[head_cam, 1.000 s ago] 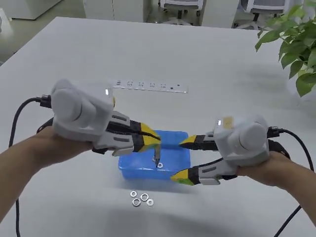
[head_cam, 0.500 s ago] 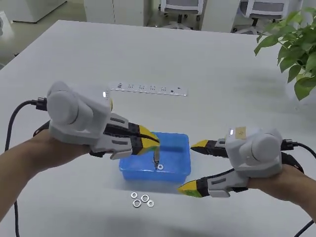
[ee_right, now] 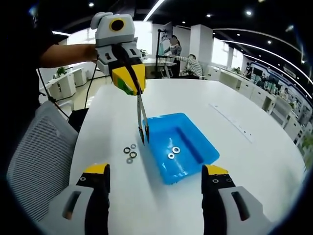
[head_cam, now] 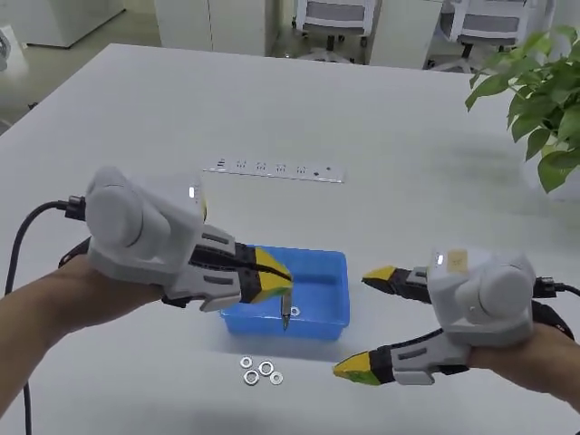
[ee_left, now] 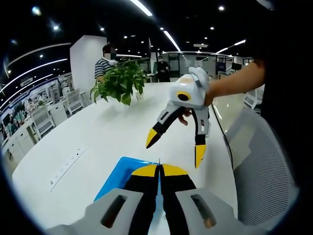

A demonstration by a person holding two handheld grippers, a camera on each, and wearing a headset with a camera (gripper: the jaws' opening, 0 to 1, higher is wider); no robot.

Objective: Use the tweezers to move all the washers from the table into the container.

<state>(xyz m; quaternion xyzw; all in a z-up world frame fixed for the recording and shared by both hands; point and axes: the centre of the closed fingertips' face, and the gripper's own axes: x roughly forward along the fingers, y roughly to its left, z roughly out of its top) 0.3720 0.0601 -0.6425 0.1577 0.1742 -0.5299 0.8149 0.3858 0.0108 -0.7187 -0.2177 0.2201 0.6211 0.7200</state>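
My left gripper (head_cam: 279, 276) is shut on a pair of thin metal tweezers (head_cam: 285, 309), which point down over the front part of the blue container (head_cam: 319, 267). In the right gripper view the tweezers (ee_right: 142, 117) hang from the left gripper (ee_right: 128, 78) with their tips at the near rim of the container (ee_right: 198, 142), which holds two washers (ee_right: 173, 152). A small cluster of washers (head_cam: 260, 371) lies on the table in front of the container. My right gripper (head_cam: 362, 322) is open and holds nothing, to the right of the container. The left gripper view shows it as the right gripper (ee_left: 176, 147).
A white power strip (head_cam: 272, 170) lies on the white table (head_cam: 408, 163) beyond the container. A potted plant (head_cam: 544, 100) stands at the far right edge. Office chairs (head_cam: 326, 18) stand behind the table. A grey mesh chair (ee_right: 34, 161) is close beside me.
My right gripper has drawn back from the container, to the right and toward me, still open. The left gripper and tweezers have stayed over the container.
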